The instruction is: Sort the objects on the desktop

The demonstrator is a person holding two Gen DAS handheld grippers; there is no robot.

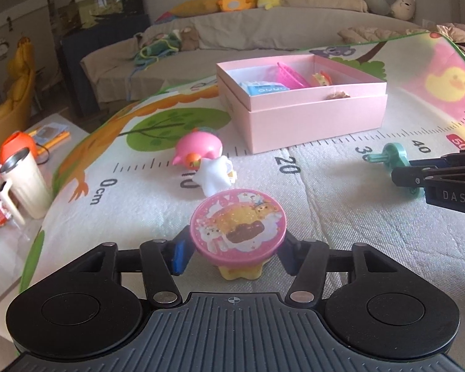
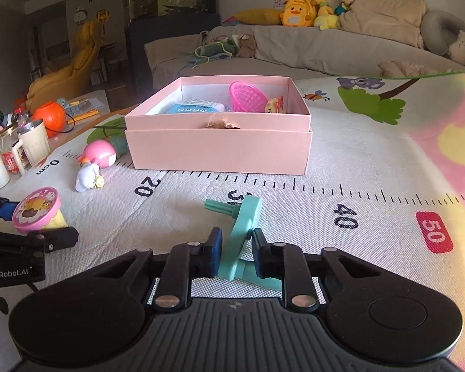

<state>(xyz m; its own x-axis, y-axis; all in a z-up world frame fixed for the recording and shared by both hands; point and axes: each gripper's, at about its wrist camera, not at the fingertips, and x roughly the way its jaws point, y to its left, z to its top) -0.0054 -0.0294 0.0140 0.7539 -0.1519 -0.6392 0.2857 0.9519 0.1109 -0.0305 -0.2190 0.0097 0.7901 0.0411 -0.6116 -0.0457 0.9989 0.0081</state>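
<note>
A round pink-lidded toy (image 1: 237,221) with a yellow base stands on the play mat (image 1: 341,204), and the left gripper (image 1: 232,257) has its jaws on either side of the base under the lid; whether they press on it cannot be told. The right gripper (image 2: 235,252) has its jaws closed on a teal plastic toy (image 2: 241,226), which sits on the mat by the printed 30 mark. Beyond both lies the open pink box (image 2: 220,148), holding a blue-and-white packet (image 2: 195,107), a pink basket (image 2: 246,96) and a small figure (image 2: 274,105). To the left of the box, a pink round toy (image 1: 198,150) touches a white figurine (image 1: 215,173). A cream mug (image 1: 26,181) stands off the mat's left edge.
</note>
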